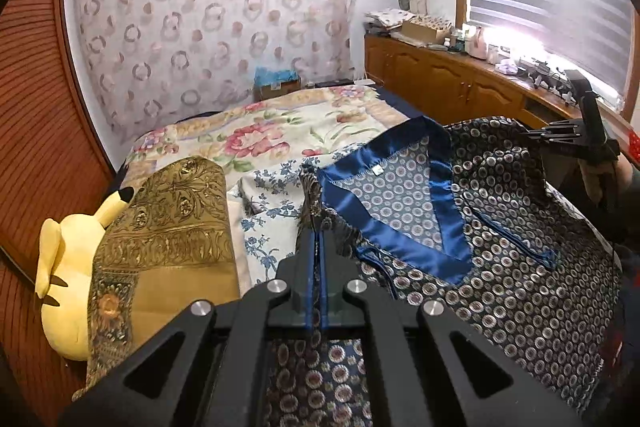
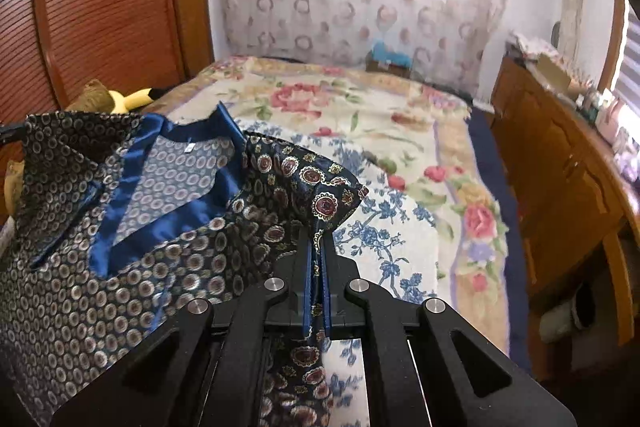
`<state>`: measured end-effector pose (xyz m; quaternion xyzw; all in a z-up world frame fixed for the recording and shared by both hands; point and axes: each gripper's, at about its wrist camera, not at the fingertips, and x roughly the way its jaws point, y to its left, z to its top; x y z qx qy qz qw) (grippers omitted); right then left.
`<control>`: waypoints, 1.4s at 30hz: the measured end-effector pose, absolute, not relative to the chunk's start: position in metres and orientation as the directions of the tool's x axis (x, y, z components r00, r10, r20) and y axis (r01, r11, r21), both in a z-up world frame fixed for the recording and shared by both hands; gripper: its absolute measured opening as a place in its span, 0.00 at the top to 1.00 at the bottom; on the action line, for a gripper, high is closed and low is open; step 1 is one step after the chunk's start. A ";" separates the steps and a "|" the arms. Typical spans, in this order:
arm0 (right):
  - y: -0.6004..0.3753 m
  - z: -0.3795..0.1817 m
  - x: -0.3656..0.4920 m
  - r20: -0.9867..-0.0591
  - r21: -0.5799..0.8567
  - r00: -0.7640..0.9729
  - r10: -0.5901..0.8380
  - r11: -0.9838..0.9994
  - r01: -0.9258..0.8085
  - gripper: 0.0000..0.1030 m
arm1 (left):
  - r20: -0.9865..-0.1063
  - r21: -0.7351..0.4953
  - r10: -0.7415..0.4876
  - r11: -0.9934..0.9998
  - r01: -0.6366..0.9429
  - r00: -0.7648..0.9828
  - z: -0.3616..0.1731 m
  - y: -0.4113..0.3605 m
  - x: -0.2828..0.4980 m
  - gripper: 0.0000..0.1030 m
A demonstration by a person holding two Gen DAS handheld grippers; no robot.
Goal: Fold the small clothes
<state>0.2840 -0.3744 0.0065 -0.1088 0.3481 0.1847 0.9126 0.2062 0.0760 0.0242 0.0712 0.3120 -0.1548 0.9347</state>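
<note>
Patterned top [image 1: 500, 247] hem cut off below, sideboard clutter [image 1: 440, 31] too small, right edge blurred.

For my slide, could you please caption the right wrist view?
Right gripper shut on a patterned shirt's edge, lifting it above the floral bedspread.

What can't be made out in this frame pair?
- Top's hem: both views, cut off by the bottom edge and gripper bodies.
- Items on the cabinet: left wrist view, too small, window glare.
- Left hand-held gripper, right hand-held gripper: the hands holding them are behind the cameras.
</note>
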 end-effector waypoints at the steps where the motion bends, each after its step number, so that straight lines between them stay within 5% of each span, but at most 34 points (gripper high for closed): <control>1: -0.373 0.009 0.279 -0.674 -0.077 0.692 0.259 0.907 -0.415 0.99 | -0.607 0.036 -0.246 0.941 0.336 0.755 0.026 0.076 0.204 1.00; 14: -0.402 0.026 0.184 -0.616 -0.026 0.724 0.311 0.910 -0.413 0.99 | -0.545 -0.025 -0.270 0.951 0.307 0.794 0.022 0.102 0.092 1.00; 24: -0.427 -0.012 0.067 -0.669 0.040 0.661 0.340 0.905 -0.424 0.99 | -0.621 -0.148 -0.207 0.978 0.146 0.756 -0.052 0.154 -0.003 1.00; 36: -0.447 -0.019 0.007 -0.700 0.075 0.626 0.345 0.907 -0.415 0.99 | -0.596 -0.152 -0.149 0.986 0.071 0.789 -0.037 0.179 -0.049 1.00; 39: -0.446 -0.021 0.004 -0.714 0.082 0.603 0.356 0.898 -0.432 0.98 | -0.597 -0.127 -0.126 0.990 0.062 0.793 -0.032 0.178 -0.052 1.00; 42: -0.446 -0.014 0.002 -0.707 0.052 0.624 0.332 0.905 -0.422 0.85 | -0.582 -0.112 -0.115 0.992 0.060 0.805 -0.023 0.177 -0.053 0.95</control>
